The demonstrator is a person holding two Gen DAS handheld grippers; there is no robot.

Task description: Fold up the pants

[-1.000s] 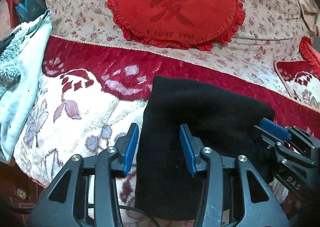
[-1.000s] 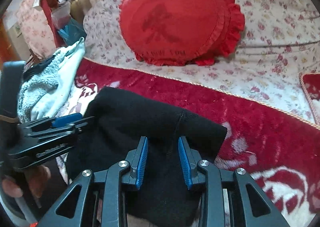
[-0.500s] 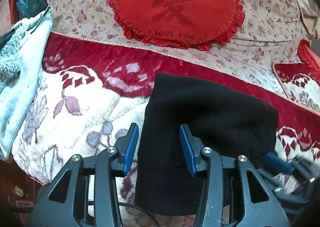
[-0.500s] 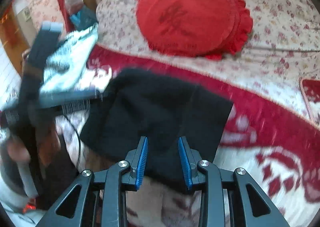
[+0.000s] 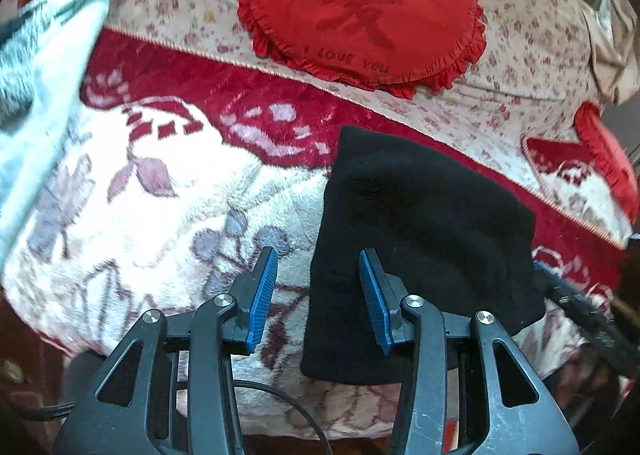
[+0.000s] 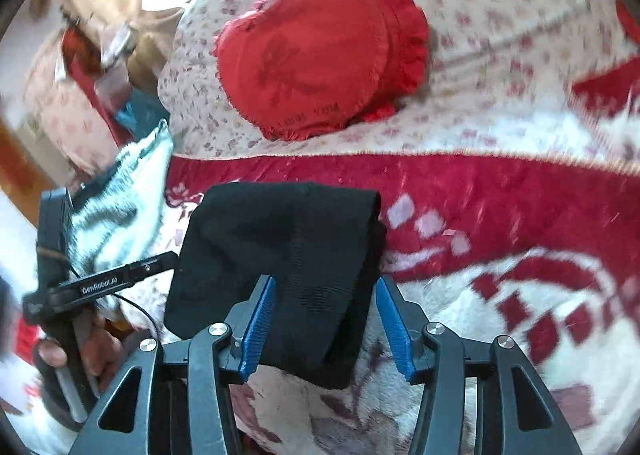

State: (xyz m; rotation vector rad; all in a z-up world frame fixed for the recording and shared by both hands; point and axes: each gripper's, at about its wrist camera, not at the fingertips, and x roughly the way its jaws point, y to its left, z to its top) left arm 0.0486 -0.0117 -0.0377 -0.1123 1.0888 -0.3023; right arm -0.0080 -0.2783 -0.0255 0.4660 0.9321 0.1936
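Hovering low over folded black pants (image 5: 420, 223) | left tongs (image 5: 318, 295) released | right tongs (image 6: 324, 327) released, straddling pants edge

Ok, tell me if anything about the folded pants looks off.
The black pants are folded into a compact bundle, but its near end overhangs the front edge of the floral blanket instead of lying fully on it. Nothing looks spilled or damaged.

Pants (image 5: 420, 239): black knit fabric, folded into a compact rectangular bundle. Lying flat on a red-and-white floral blanket (image 5: 160, 183), near its front edge.
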